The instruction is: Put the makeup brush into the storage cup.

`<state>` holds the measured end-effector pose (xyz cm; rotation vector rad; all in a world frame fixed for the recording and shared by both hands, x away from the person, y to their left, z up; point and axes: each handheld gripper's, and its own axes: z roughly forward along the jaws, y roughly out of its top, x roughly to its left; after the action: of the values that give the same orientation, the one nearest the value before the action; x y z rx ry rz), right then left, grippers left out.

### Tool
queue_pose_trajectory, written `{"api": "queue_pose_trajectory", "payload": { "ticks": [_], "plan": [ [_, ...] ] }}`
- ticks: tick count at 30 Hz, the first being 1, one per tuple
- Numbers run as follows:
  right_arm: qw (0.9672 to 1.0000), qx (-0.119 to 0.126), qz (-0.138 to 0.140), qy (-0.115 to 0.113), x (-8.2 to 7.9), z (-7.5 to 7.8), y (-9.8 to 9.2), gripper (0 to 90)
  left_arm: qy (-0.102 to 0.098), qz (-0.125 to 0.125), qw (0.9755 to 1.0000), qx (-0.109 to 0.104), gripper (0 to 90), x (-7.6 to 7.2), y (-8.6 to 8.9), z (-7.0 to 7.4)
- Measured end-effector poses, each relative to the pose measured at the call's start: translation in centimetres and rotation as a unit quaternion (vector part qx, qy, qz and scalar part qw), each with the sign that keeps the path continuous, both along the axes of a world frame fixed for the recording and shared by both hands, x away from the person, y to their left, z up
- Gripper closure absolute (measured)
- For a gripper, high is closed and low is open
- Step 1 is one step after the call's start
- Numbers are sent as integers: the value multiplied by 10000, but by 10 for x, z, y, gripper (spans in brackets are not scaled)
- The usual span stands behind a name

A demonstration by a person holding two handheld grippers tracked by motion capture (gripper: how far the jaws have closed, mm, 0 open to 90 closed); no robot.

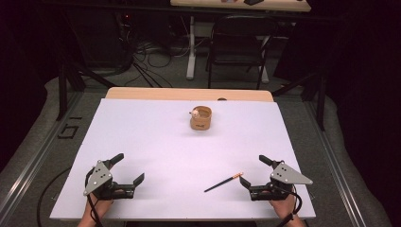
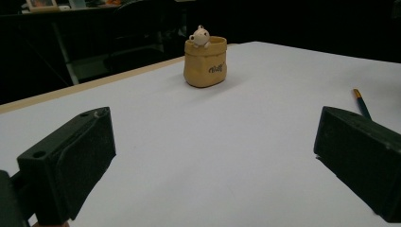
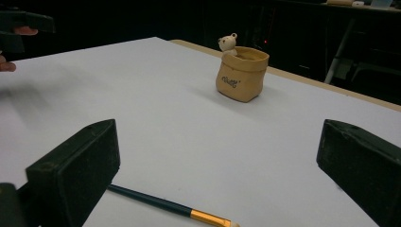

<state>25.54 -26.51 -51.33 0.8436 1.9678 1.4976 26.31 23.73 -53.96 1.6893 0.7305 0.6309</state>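
Observation:
A tan sack-shaped pot [image 1: 201,118] with a small bear figure on its rim stands upright at the far middle of the white table [image 1: 156,142]; it shows in the left gripper view [image 2: 205,61] and the right gripper view [image 3: 241,73] too. A dark slim brush with a gold ferrule [image 1: 223,182] lies flat near the front right, just left of my right gripper [image 1: 255,171]. That brush also lies beneath my right jaws [image 3: 170,208] and at the far right of the left gripper view [image 2: 361,103]. My left gripper [image 1: 127,168] rests at the front left. Both stand open and empty.
A black folding chair [image 1: 239,42] and a desk leg [image 1: 191,47] stand beyond the table's far wooden edge [image 1: 189,93], with cables on the floor. The table's front edge runs just behind the hands.

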Motion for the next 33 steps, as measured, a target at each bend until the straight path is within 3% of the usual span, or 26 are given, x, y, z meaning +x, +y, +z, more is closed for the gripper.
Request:
{"api": "queue_pose_trajectory", "payload": {
  "ticks": [13,27,33],
  "plan": [
    [9999,56,48,-76,1,0,0,0,50,4,10000,14,0,0,1,-1],
    [9998,-172,118,32,12,1,-6,0,88,-26,10000,34,0,0,-1,-2],
    [9986,-441,286,108,22,5,-8,0,83,-4,10000,28,0,-1,1,-2]
  ]
}}
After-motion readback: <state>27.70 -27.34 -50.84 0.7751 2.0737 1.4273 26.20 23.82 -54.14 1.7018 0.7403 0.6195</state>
